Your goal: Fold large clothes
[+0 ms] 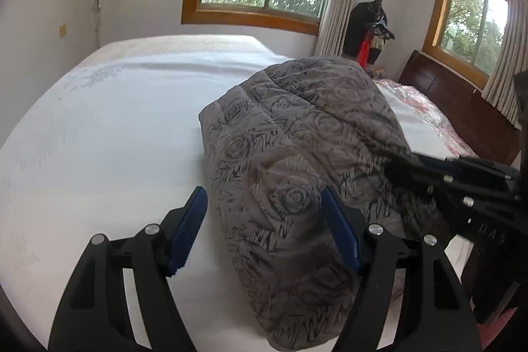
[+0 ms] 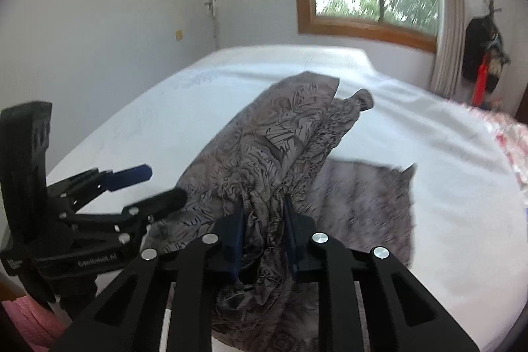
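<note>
A large grey garment with a rose pattern (image 1: 297, 174) lies bunched on the white bed (image 1: 115, 121). My left gripper (image 1: 264, 203) is open, its blue-padded fingers either side of the garment's near edge; it also shows at the left of the right wrist view (image 2: 158, 187), open beside the cloth. My right gripper (image 2: 264, 213) is shut on a bunched fold of the garment (image 2: 264, 154) and holds it raised off the bed. In the left wrist view the right gripper (image 1: 406, 164) reaches in from the right, its tips buried in the cloth.
A pink floral quilt (image 1: 425, 108) lies at the bed's far right by a dark wooden headboard (image 1: 462, 101). A coat stand with dark clothes (image 1: 369, 28) is in the corner. Windows with curtains are behind the bed. Bare white sheet lies to the left.
</note>
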`<state>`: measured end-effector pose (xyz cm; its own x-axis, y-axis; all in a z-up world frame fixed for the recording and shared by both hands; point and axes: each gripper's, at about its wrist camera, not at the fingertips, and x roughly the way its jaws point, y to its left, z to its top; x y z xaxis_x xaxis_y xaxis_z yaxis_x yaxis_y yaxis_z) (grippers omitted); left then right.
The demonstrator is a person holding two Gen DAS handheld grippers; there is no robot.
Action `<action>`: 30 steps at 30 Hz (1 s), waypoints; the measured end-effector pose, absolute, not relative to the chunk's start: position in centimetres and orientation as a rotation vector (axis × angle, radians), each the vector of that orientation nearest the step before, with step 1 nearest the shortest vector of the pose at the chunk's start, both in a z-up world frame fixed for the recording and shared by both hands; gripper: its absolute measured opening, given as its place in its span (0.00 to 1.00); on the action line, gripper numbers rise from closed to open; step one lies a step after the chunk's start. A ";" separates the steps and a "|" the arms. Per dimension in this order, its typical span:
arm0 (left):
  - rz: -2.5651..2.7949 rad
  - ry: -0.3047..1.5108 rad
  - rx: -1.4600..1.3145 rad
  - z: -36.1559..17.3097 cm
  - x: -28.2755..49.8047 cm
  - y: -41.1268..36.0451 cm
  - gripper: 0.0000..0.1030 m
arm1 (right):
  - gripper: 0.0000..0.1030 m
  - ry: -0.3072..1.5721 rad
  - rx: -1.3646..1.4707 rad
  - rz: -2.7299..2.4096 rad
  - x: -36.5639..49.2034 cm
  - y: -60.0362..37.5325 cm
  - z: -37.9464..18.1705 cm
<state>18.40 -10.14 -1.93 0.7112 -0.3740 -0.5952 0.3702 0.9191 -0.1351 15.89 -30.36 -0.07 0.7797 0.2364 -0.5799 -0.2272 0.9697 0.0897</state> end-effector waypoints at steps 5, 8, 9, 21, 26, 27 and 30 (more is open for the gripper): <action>-0.447 0.615 0.049 -0.7 16.7 -13.4 0.68 | 0.20 0.567 0.021 0.158 13.1 -32.8 1.3; -0.477 0.625 0.083 -1.2 16.4 -15.6 0.68 | 0.20 0.572 0.030 0.095 12.0 -34.6 0.5; -0.487 0.632 0.095 -1.5 16.4 -16.4 0.69 | 0.20 0.579 0.037 0.088 12.0 -35.1 0.1; -0.516 0.720 0.172 -6.3 17.4 -20.6 0.72 | 0.20 0.747 0.165 0.075 14.2 -39.9 -7.0; -0.514 0.733 0.158 -7.6 18.2 -20.4 0.72 | 0.22 0.766 0.228 0.098 15.3 -40.8 -8.7; -0.512 0.736 0.158 -7.5 18.3 -20.7 0.72 | 0.22 0.767 0.234 0.096 15.4 -40.9 -8.8; -0.506 0.745 0.156 -7.2 18.5 -20.4 0.72 | 0.25 0.770 0.232 0.090 15.3 -40.9 -8.3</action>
